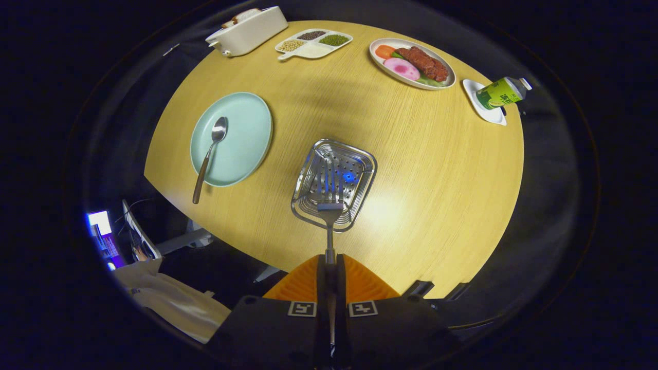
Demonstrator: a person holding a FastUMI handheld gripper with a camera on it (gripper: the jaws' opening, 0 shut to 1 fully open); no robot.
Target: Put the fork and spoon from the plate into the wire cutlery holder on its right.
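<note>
Got the gripper (pixel 329 262) clamped on the fork (pixel 329 216), tines hanging right over the holder (pixel 334 182). I'd lower it straight in before letting go, I reckon. Spoon (pixel 209 154) waits on the plate (pixel 247 128).

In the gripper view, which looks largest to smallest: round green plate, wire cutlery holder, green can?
1. Round pale green plate
2. Wire cutlery holder, nearer the camera, so unsure
3. Green can
</note>
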